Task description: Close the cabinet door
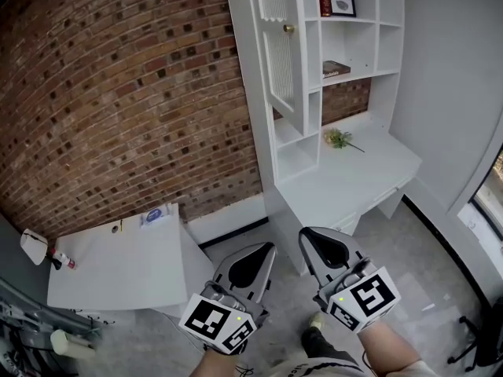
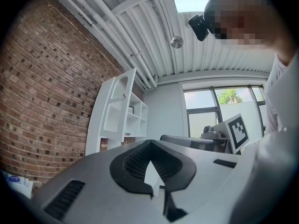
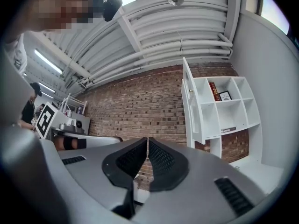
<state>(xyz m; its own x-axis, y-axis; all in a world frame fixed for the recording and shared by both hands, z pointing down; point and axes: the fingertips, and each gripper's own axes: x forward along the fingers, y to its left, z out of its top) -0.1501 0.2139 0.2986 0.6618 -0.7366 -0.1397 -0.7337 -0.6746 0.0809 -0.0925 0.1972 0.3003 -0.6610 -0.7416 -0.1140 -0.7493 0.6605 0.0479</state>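
Observation:
The white cabinet door (image 1: 279, 45) of the tall shelf unit stands swung open toward me, with a small brass knob (image 1: 288, 28) on its edge. It also shows in the left gripper view as the open door (image 2: 119, 107) and in the right gripper view as the same door (image 3: 189, 101). Both grippers hang low in front of me, well short of the unit. My left gripper (image 1: 267, 247) (image 2: 150, 142) is shut and holds nothing. My right gripper (image 1: 305, 232) (image 3: 147, 139) is also shut and empty, its jaws pressed together.
A white desk (image 1: 354, 179) joins the shelf unit and carries a green sprig (image 1: 339, 139). On the shelves are a book (image 1: 335, 69) and a framed picture (image 1: 341, 0). A low white table (image 1: 118, 265) sits left by the brick wall (image 1: 118, 93).

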